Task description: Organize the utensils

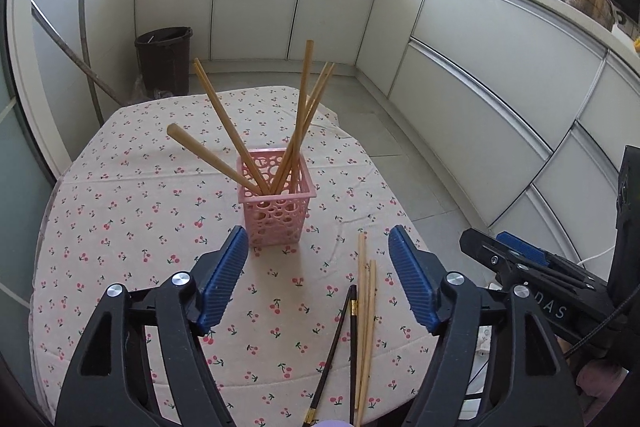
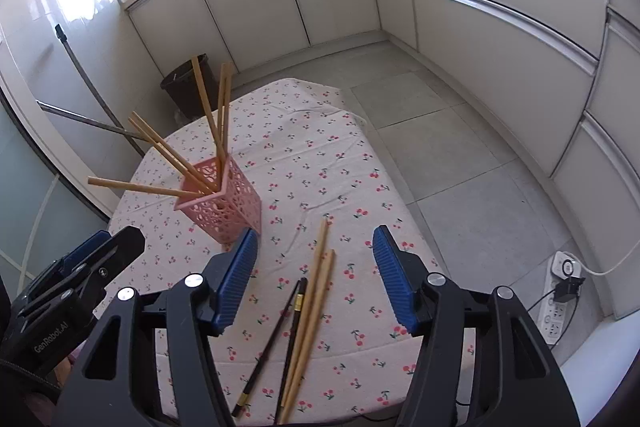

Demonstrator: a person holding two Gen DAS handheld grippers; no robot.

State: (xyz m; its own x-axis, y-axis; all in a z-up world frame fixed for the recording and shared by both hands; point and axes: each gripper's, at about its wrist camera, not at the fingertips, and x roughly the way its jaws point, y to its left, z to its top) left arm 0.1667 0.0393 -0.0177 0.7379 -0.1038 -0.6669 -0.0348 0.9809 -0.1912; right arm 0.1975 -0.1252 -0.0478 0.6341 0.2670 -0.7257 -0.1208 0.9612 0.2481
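Observation:
A pink perforated holder [image 1: 275,201] [image 2: 222,203] stands on the cherry-print table [image 1: 120,227] [image 2: 320,155] with several wooden chopsticks [image 1: 224,125] [image 2: 168,151] leaning in it. Loose wooden chopsticks [image 1: 366,319] [image 2: 316,299] and two black chopsticks [image 1: 340,347] [image 2: 280,331] lie flat on the cloth near the front edge. My left gripper [image 1: 318,271] is open and empty, above the table just before the holder. My right gripper [image 2: 316,271] is open and empty, over the loose chopsticks. Each gripper shows at the edge of the other's view [image 1: 520,259] [image 2: 88,259].
White kitchen cabinets [image 1: 480,67] line the back and right walls. A dark bin [image 1: 164,59] [image 2: 188,87] stands on the floor beyond the table, with mop handles [image 1: 84,27] leaning at the left. A power strip [image 2: 560,299] lies on the floor at right.

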